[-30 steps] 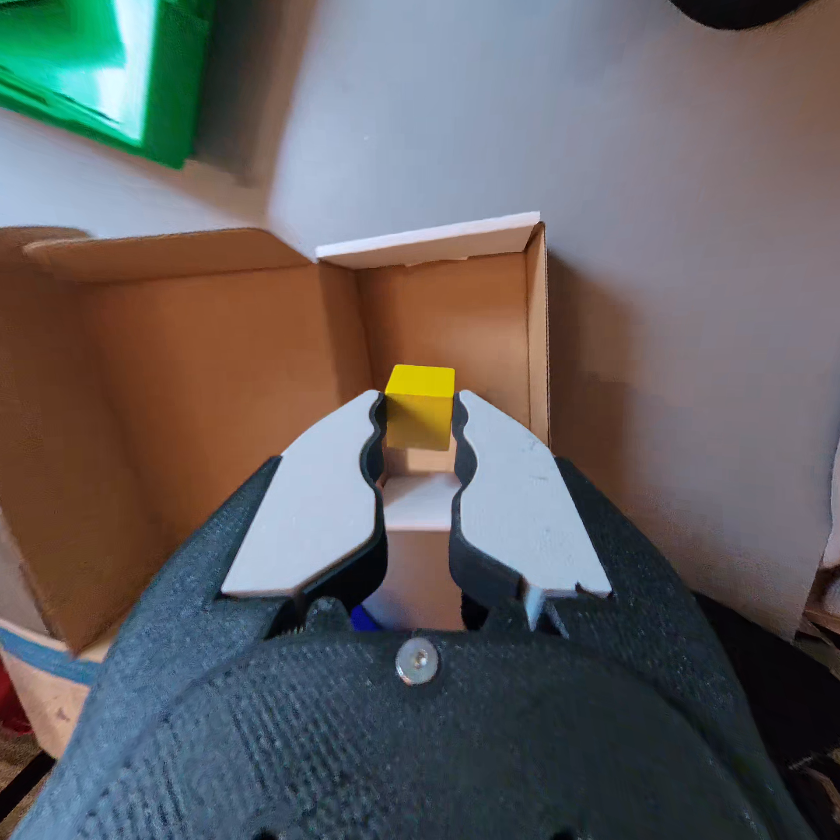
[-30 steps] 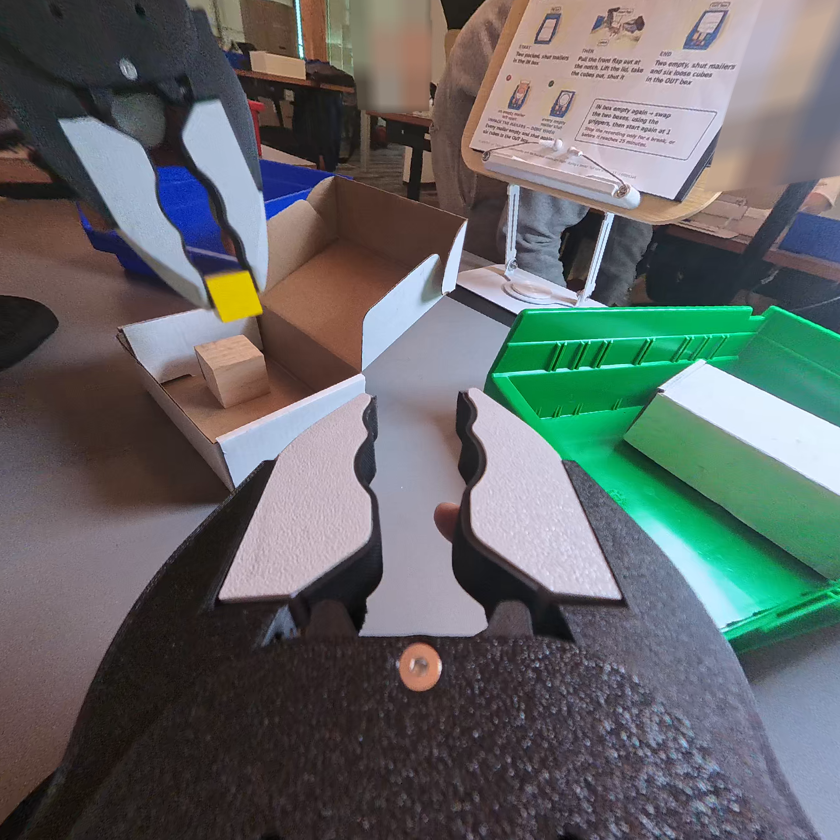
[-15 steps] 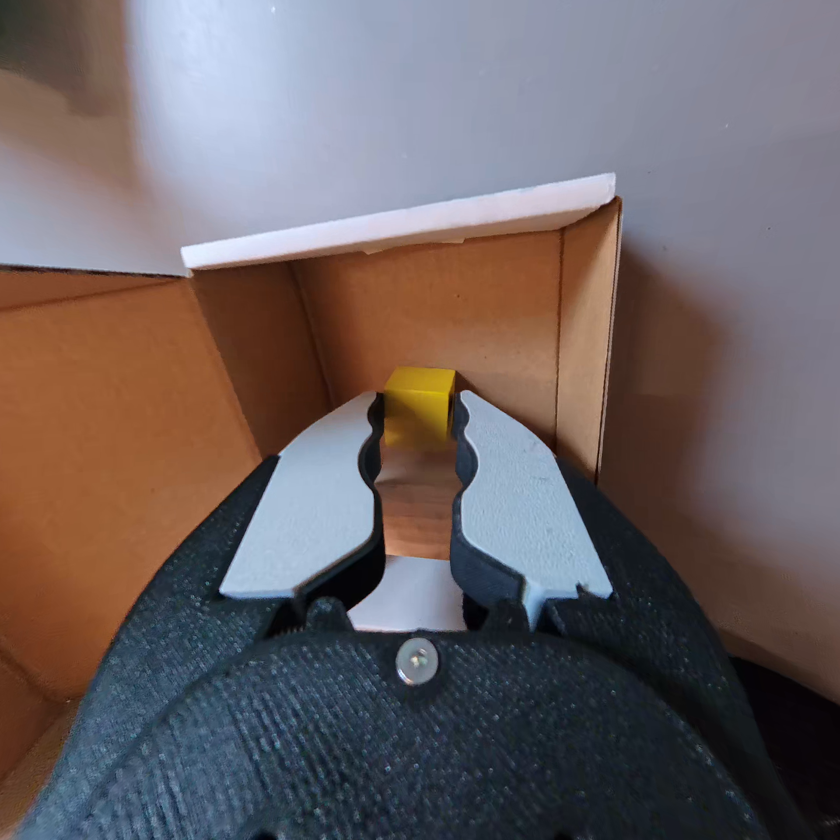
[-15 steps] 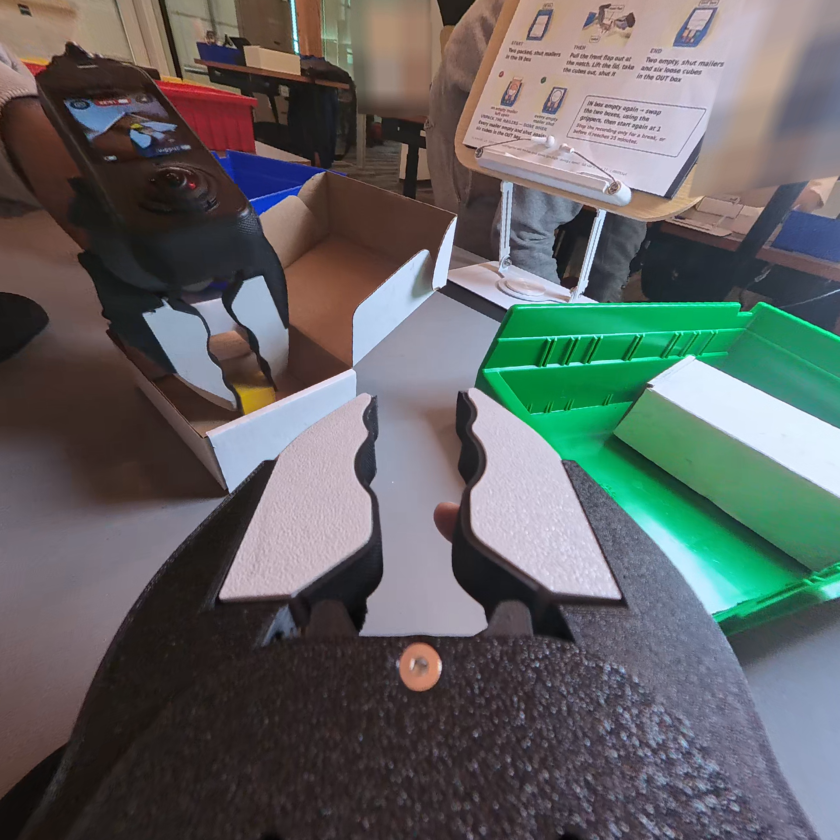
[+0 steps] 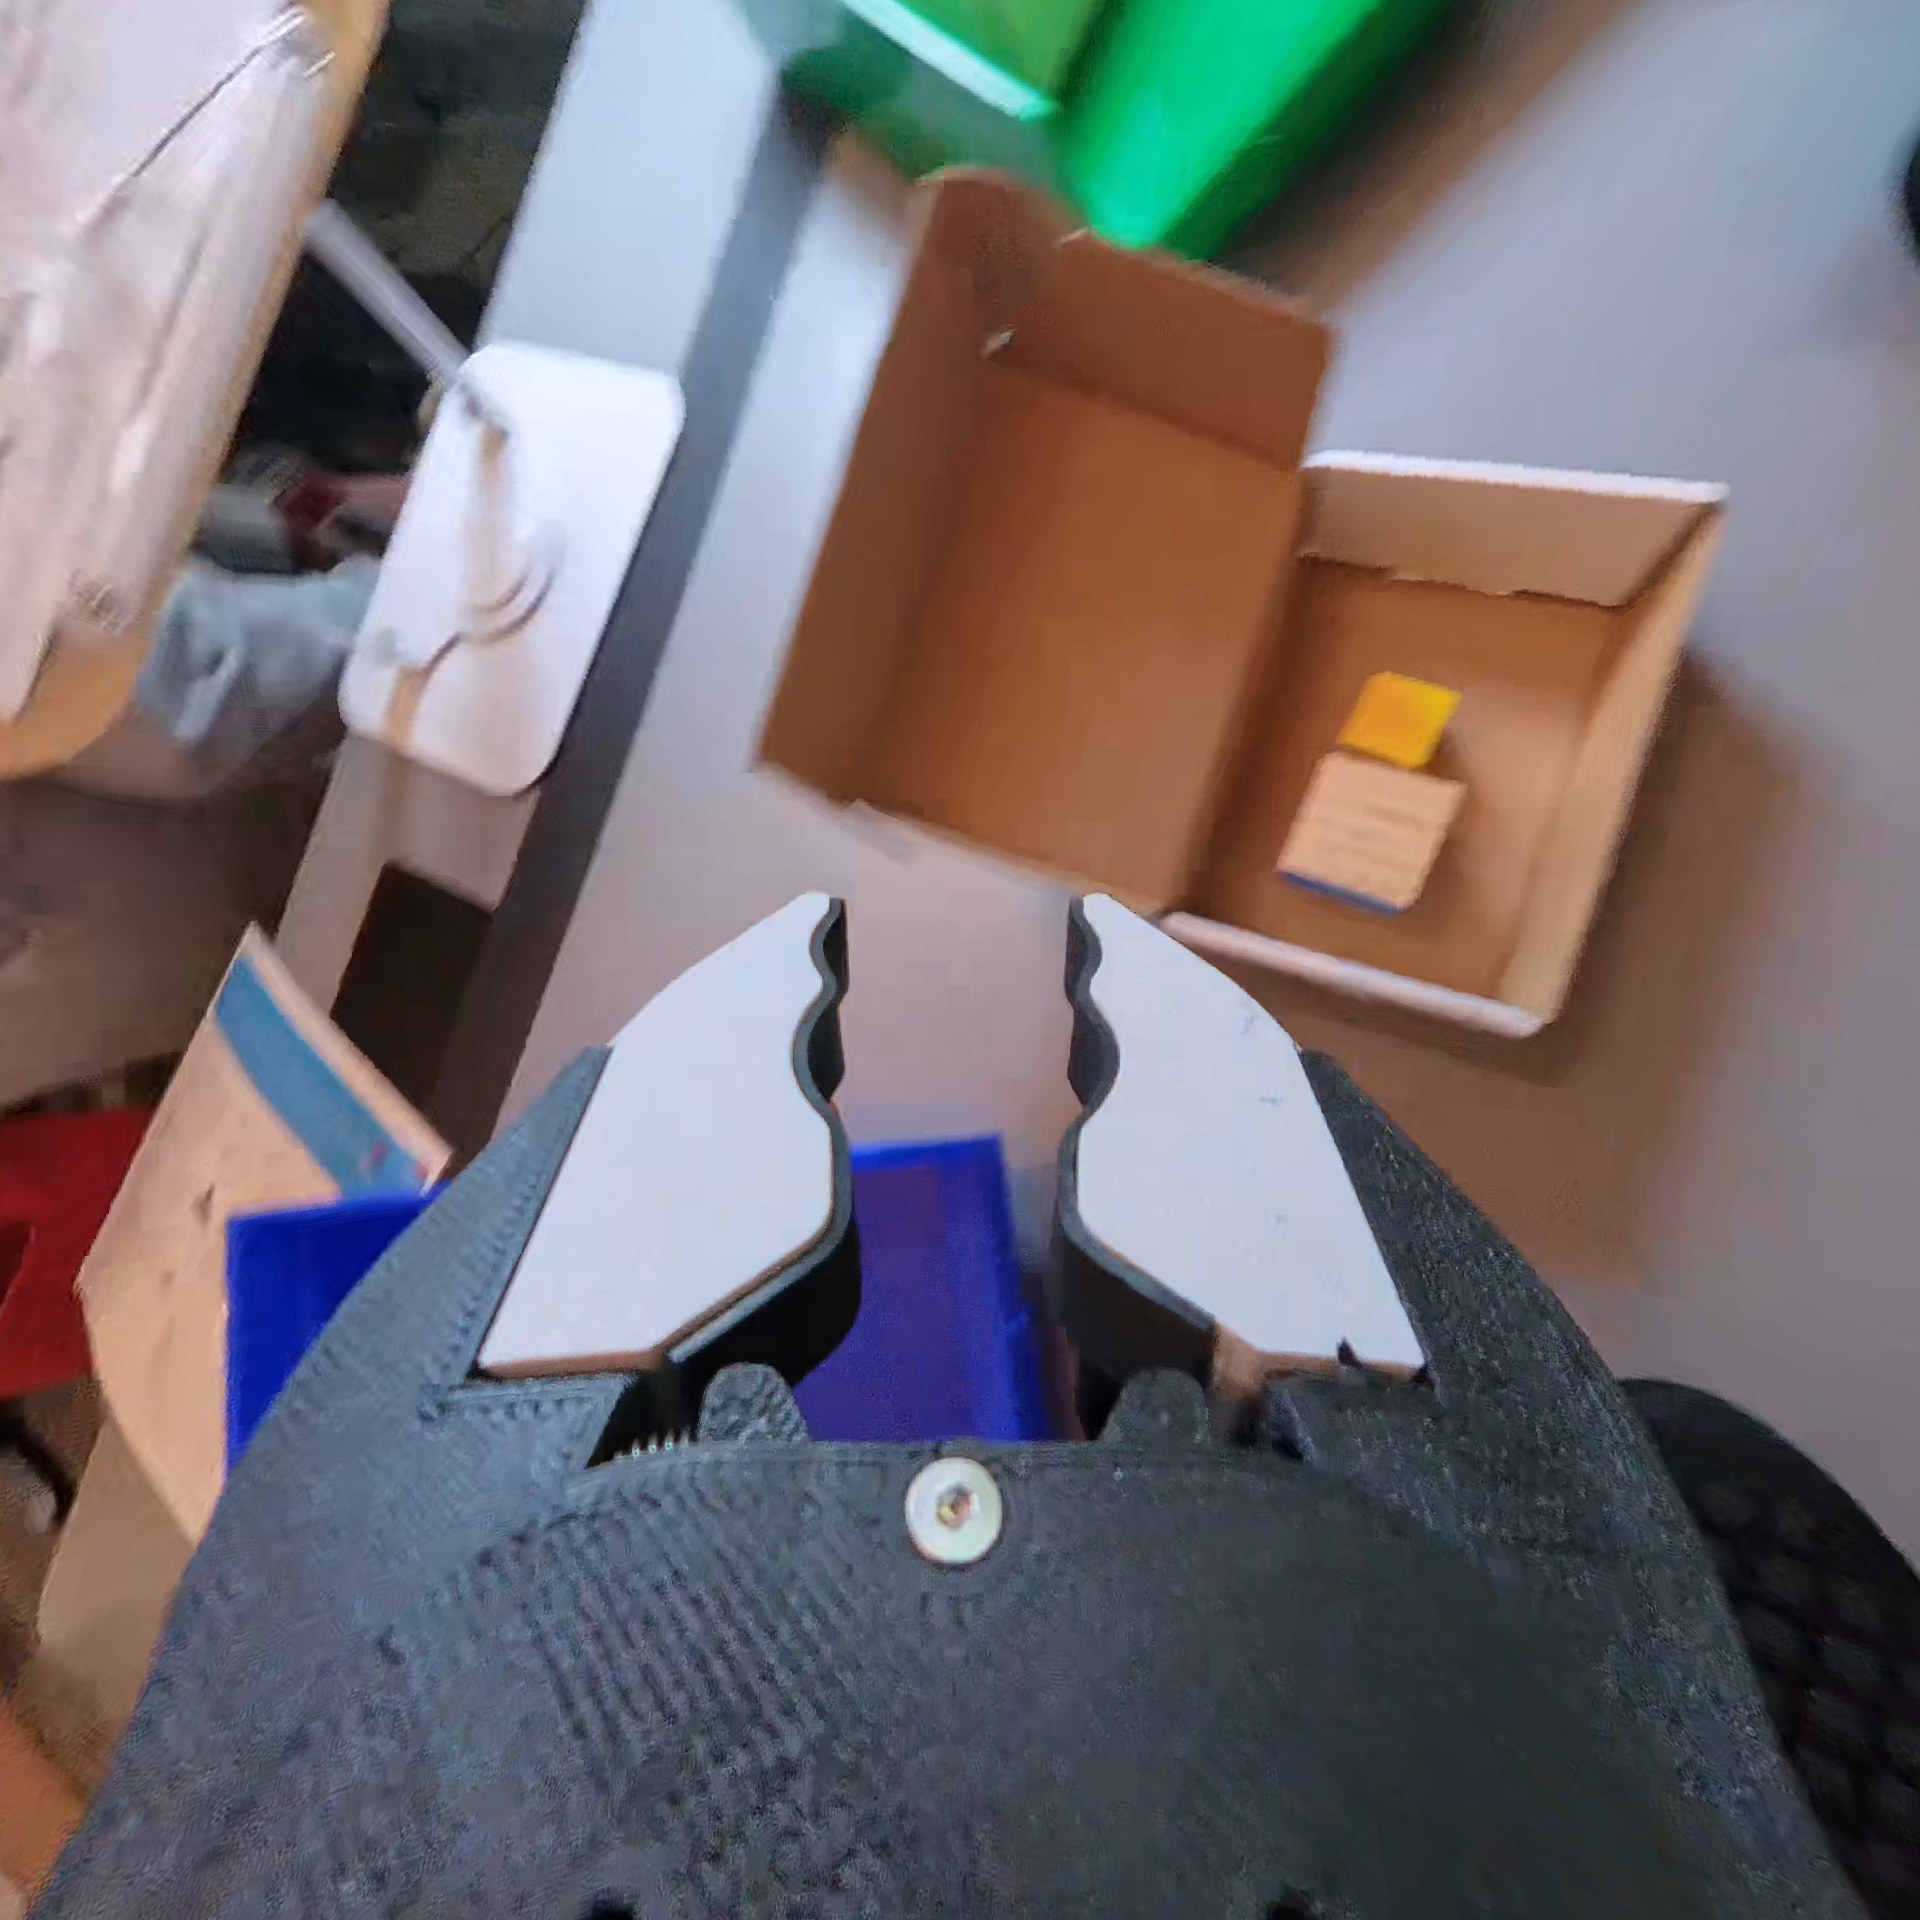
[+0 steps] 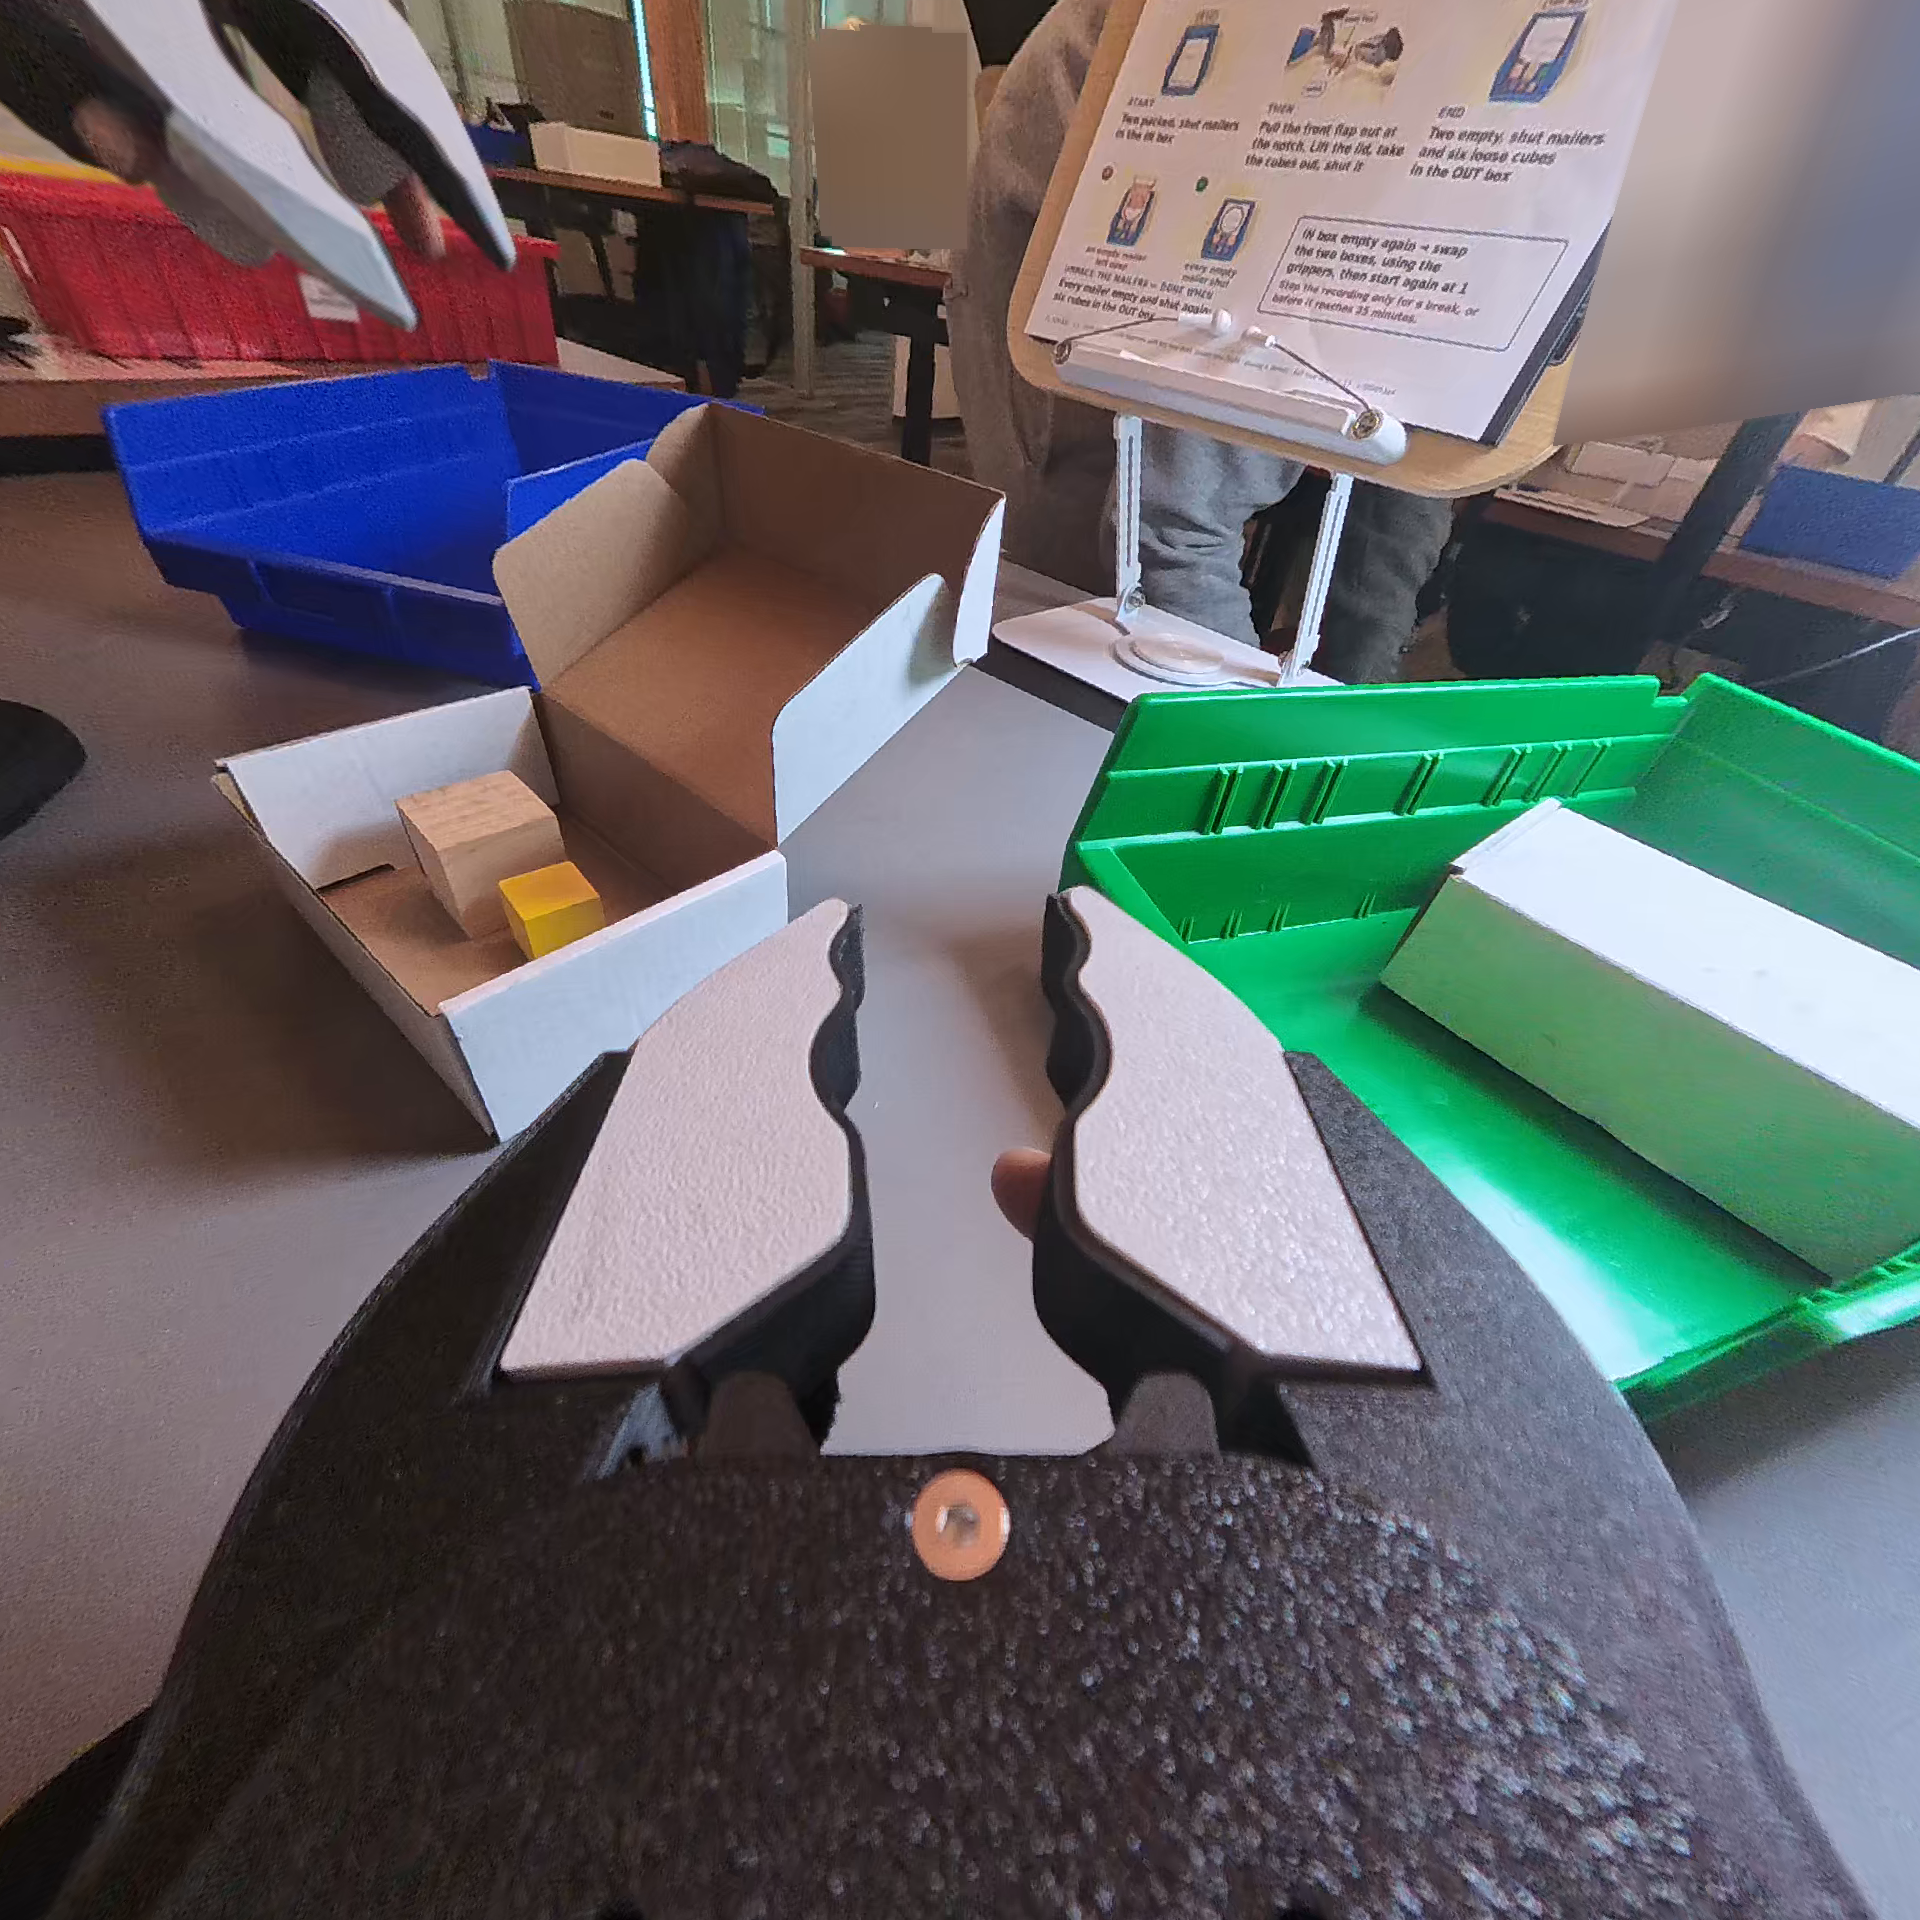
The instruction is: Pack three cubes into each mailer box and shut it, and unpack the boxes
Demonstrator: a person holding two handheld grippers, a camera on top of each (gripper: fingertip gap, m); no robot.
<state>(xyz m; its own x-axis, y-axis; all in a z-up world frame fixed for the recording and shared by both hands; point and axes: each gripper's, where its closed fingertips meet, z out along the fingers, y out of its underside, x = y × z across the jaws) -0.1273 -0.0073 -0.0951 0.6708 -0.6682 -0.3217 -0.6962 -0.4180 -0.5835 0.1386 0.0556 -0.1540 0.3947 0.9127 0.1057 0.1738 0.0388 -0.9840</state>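
An open white mailer box [image 6: 613, 987] with a brown inside lies on the grey table, lid folded back. In it a yellow cube [image 6: 551, 907] rests against a larger wooden cube [image 6: 478, 836]. The left wrist view shows the same box [image 5: 1621, 769] from above, with the yellow cube [image 5: 1397, 719], the wooden cube [image 5: 1371, 831] and a blue edge under it. My left gripper [image 5: 951, 951] is open and empty, high above the table; it shows at the top left of the right wrist view [image 6: 436, 281]. My right gripper [image 6: 951, 935] is open and empty, low over the table beside the box.
A green bin [image 6: 1351, 769] at the right holds a shut white mailer box [image 6: 1683, 997]. A blue bin [image 6: 343, 520] stands behind the open box and below my left gripper [image 5: 925, 1299]. An instruction sheet on a white stand [image 6: 1226, 416] is at the table's far edge. The grippers' ends are close to 30 cm from one another. The right gripper is farther from the wooden cube [image 5: 1371, 831], some 20 cm, than the left, some 15 cm. Seen from the right wrist view [image 6: 467, 810] as well.
My left gripper let go of the yellow cube inside the box, opened, and rose up and away toward the blue bin. My right gripper has stayed still.
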